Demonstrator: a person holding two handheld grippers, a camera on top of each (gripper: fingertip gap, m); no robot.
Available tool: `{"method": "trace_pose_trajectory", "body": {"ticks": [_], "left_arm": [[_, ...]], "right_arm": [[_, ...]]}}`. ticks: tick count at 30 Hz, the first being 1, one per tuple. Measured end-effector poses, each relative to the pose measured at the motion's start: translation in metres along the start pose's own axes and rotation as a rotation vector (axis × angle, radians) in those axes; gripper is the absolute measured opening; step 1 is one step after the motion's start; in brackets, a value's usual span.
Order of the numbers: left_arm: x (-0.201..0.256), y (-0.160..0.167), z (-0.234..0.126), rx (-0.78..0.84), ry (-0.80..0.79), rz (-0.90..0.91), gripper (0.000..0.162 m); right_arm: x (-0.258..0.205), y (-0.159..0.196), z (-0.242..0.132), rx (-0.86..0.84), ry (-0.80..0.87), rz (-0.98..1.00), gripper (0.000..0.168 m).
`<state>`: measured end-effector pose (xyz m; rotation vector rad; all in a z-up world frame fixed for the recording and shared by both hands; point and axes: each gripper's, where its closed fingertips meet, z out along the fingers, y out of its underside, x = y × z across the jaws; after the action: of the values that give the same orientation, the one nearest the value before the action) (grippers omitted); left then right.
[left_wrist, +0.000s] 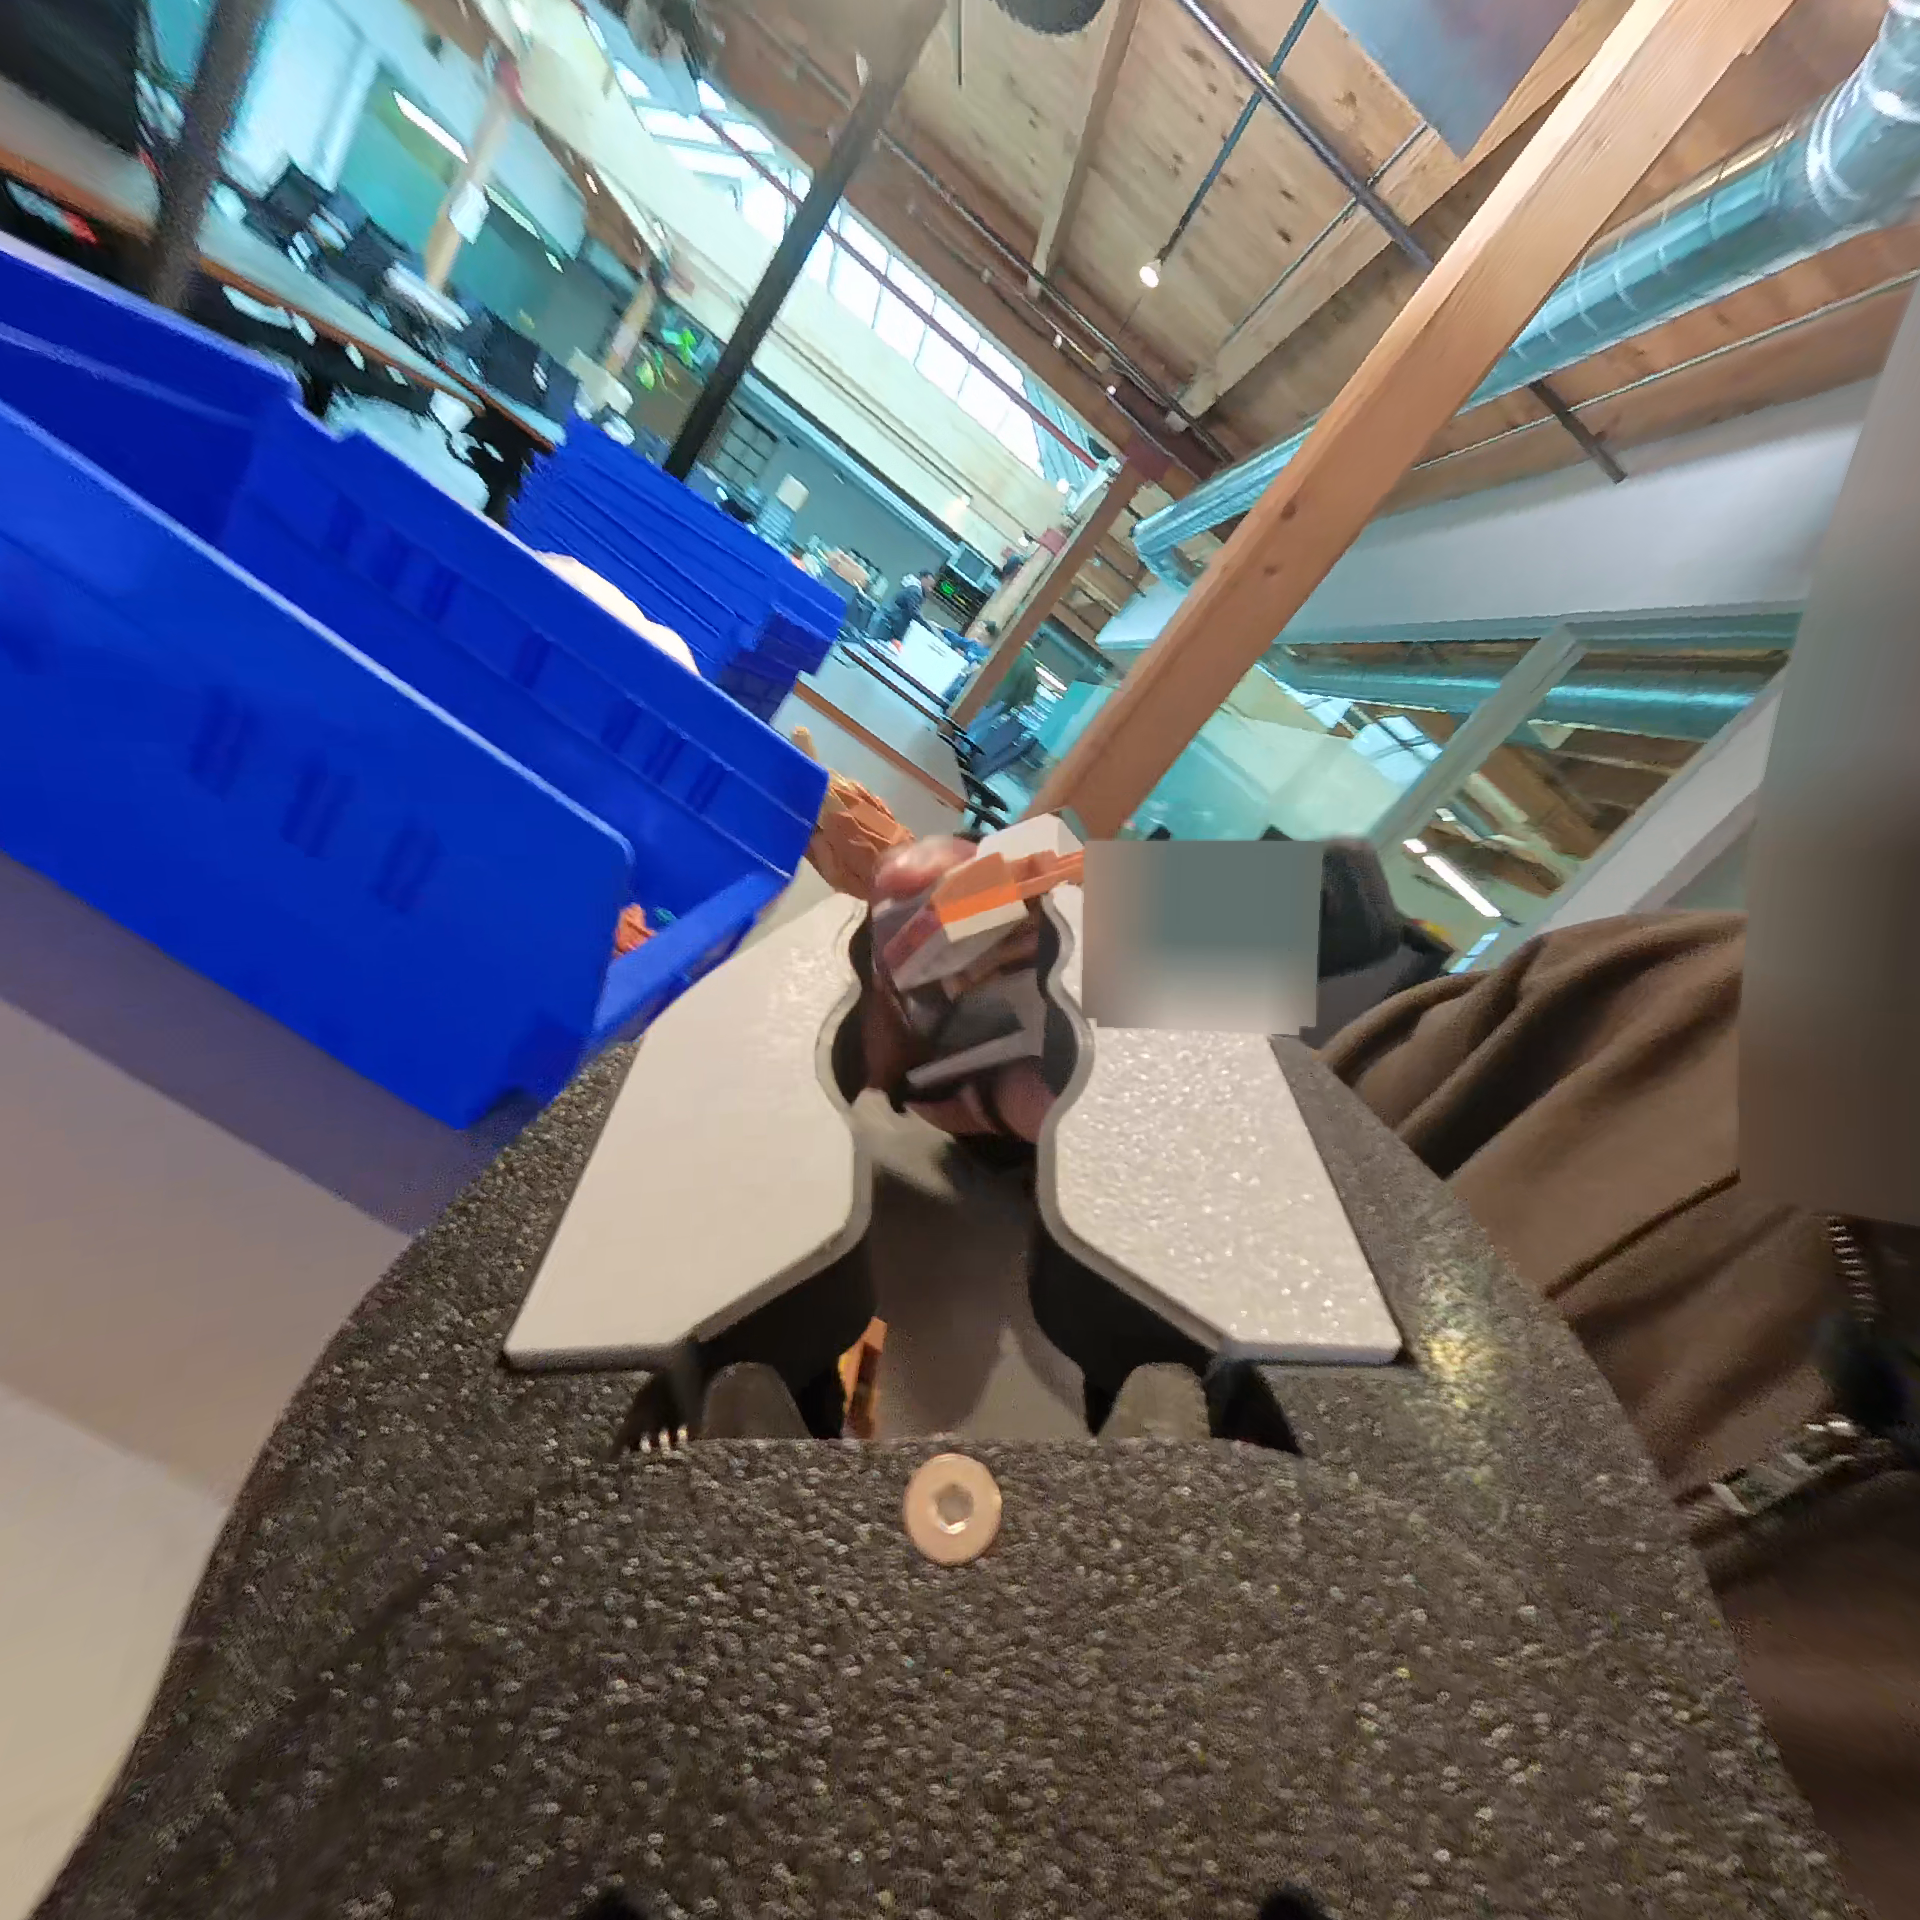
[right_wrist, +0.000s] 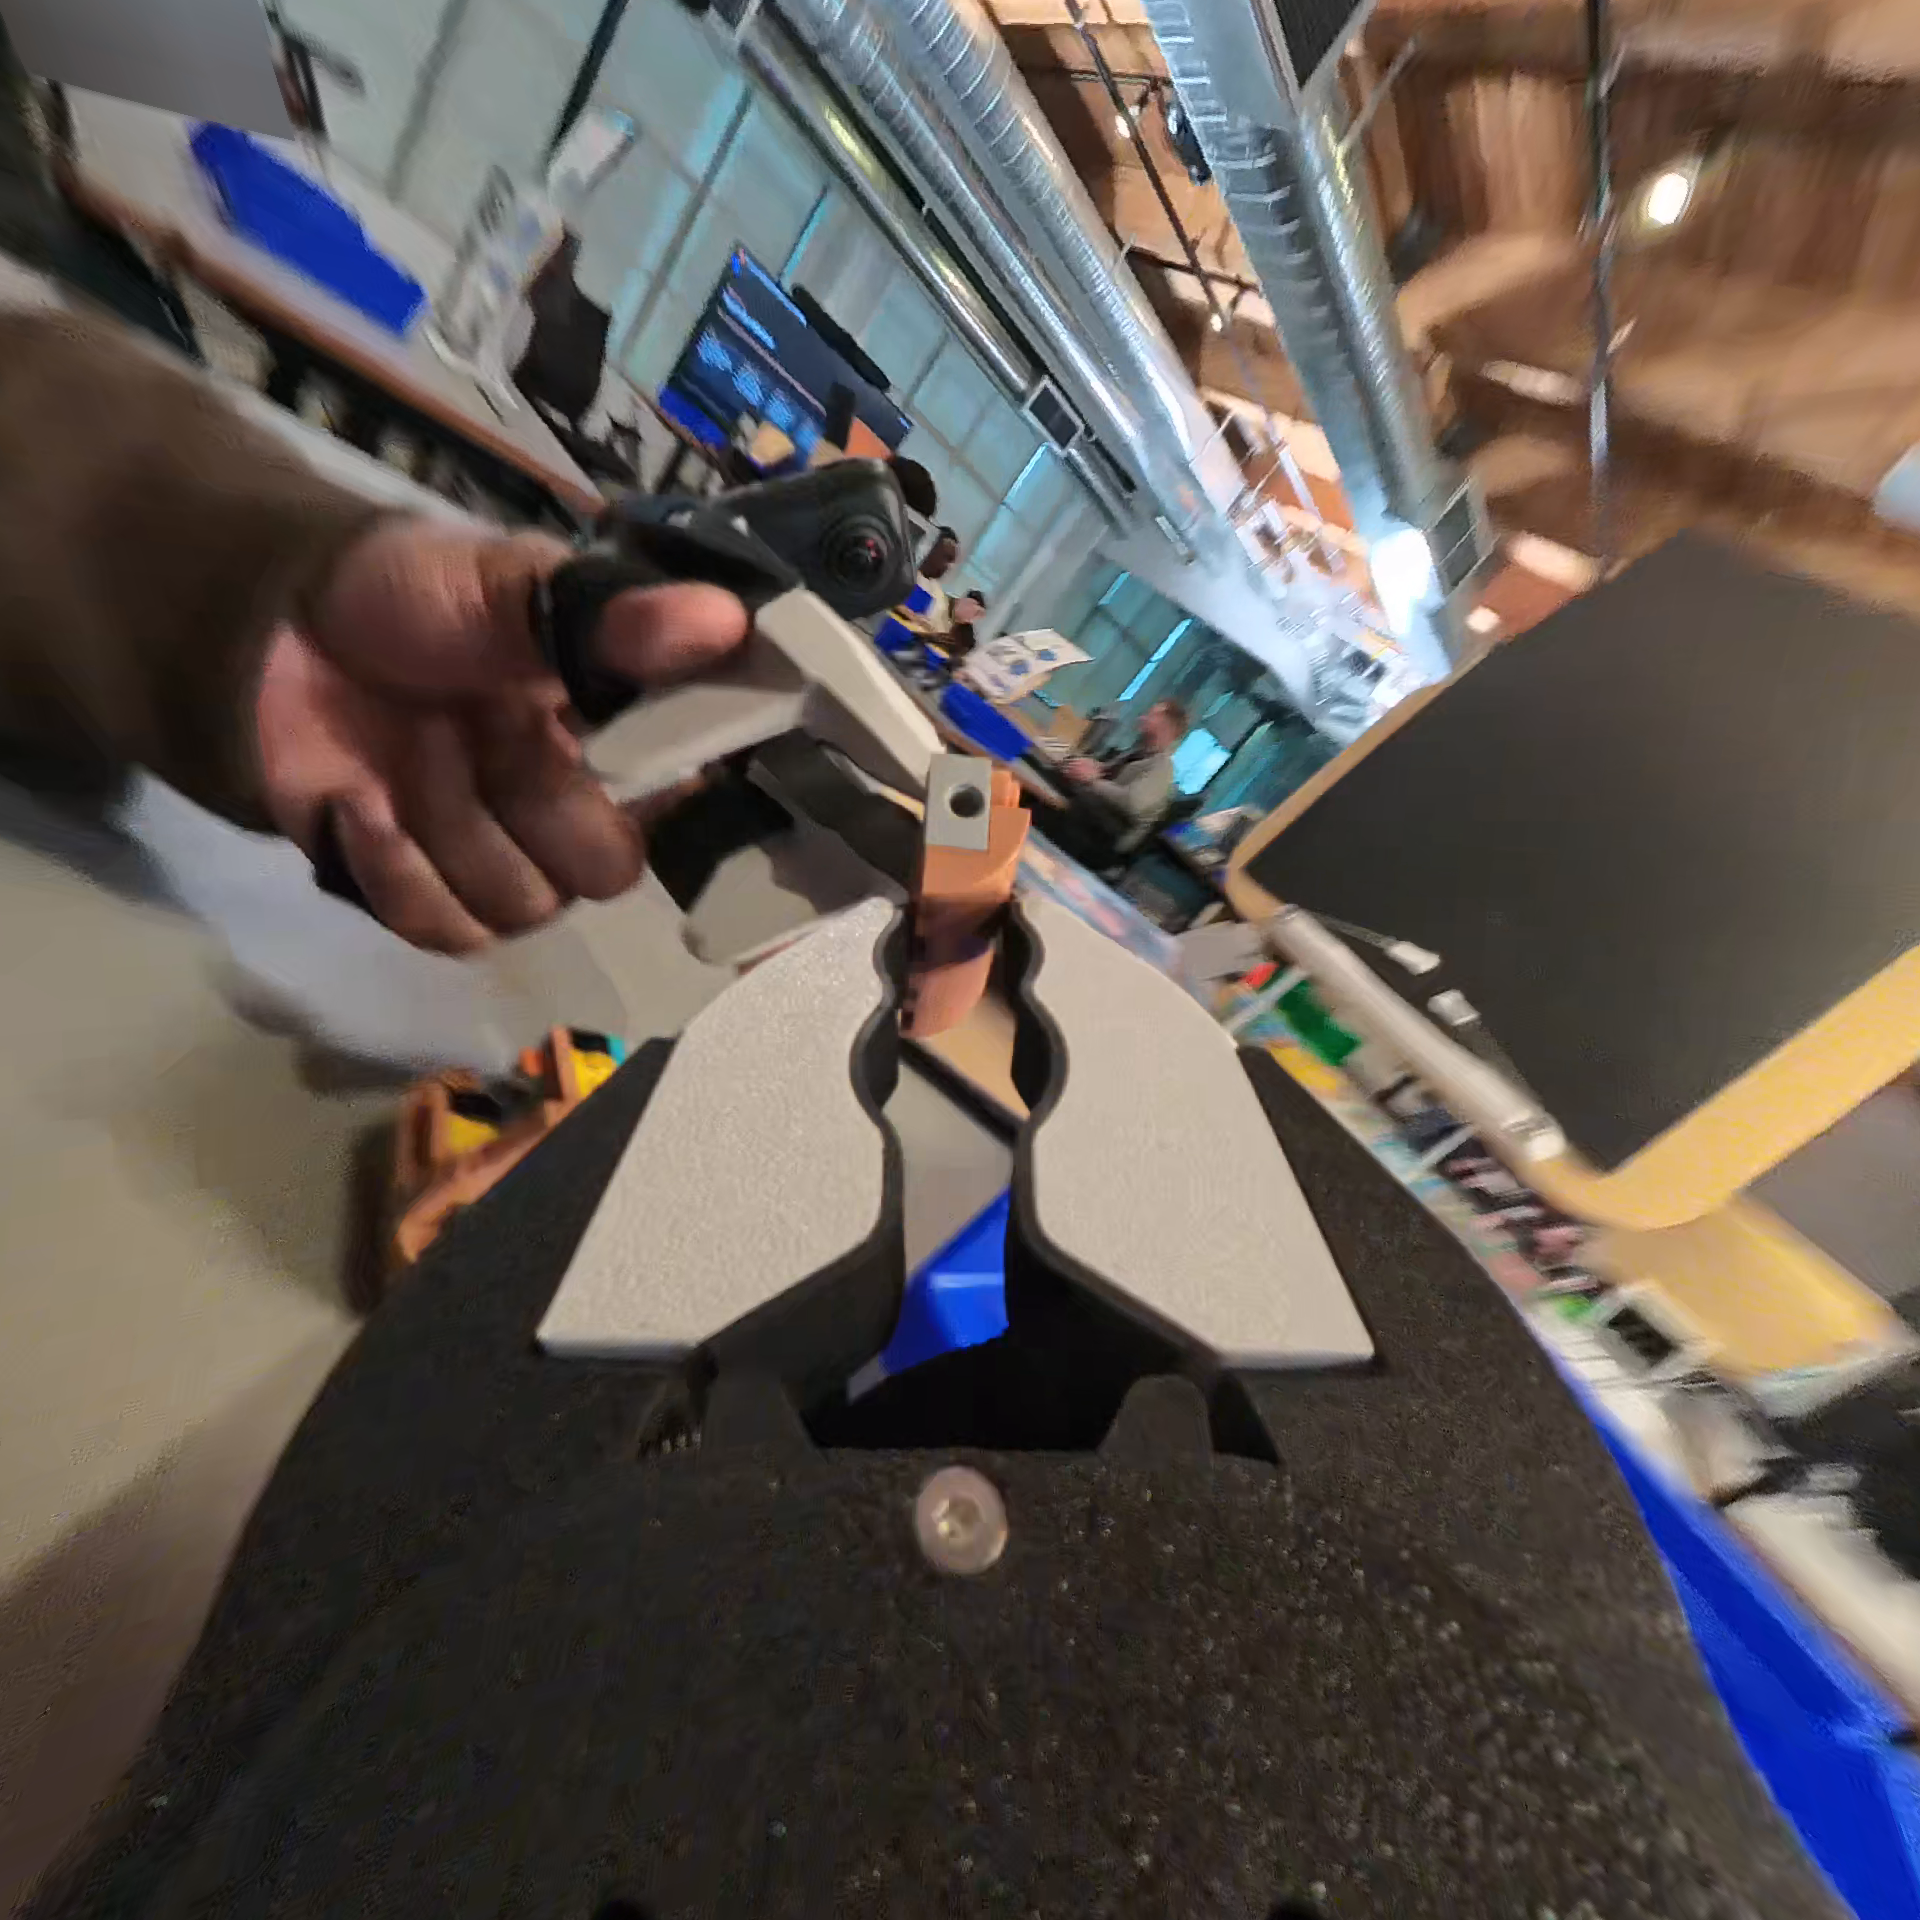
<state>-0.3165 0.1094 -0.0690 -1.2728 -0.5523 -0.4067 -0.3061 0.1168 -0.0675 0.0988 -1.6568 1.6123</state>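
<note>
My right gripper (right_wrist: 954, 927) is shut on an orange-brown plastic piece (right_wrist: 951, 977) and holds it upright above the table. In the right wrist view a hand (right_wrist: 436, 748) holds my left gripper, and one grey fingertip (right_wrist: 961, 816) of it lies against the top of that piece. In the left wrist view my left gripper (left_wrist: 956, 920) has its fingers apart, with the orange-brown piece (left_wrist: 847, 831) just beyond the left fingertip. The right gripper (left_wrist: 977, 935), grey with an orange stripe, shows through the gap. Both views are blurred.
Blue plastic bins (left_wrist: 364, 727) stand in a row close on the left. A pile of orange and yellow toy parts (right_wrist: 488, 1122) lies on the grey table (right_wrist: 125, 1247). A black panel with a wooden edge (right_wrist: 1610, 831) is on the right. A brown sleeve (left_wrist: 1558, 1091) is nearby.
</note>
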Motion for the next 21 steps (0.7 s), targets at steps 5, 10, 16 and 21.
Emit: {"method": "trace_pose_trajectory", "body": {"ticks": [5, 10, 16, 21], "left_arm": [[0.004, -0.001, -0.001, 0.009, 0.099, -0.248, 0.033], [0.005, 0.008, 0.002, -0.056, 0.103, -0.324, 0.034], [0.011, 0.012, 0.006, -0.077, 0.116, -0.339, 0.034], [0.005, 0.017, 0.007, -0.083, 0.089, -0.370, 0.026]], "right_arm": [[0.002, 0.007, -0.004, -0.049, 0.076, -0.374, 0.015], [-0.002, 0.010, -0.001, -0.088, 0.105, -0.612, 0.015], [-0.008, 0.006, 0.001, -0.083, 0.131, -0.765, 0.015], [-0.015, 0.008, 0.005, -0.085, 0.119, -0.857, 0.015]]}}
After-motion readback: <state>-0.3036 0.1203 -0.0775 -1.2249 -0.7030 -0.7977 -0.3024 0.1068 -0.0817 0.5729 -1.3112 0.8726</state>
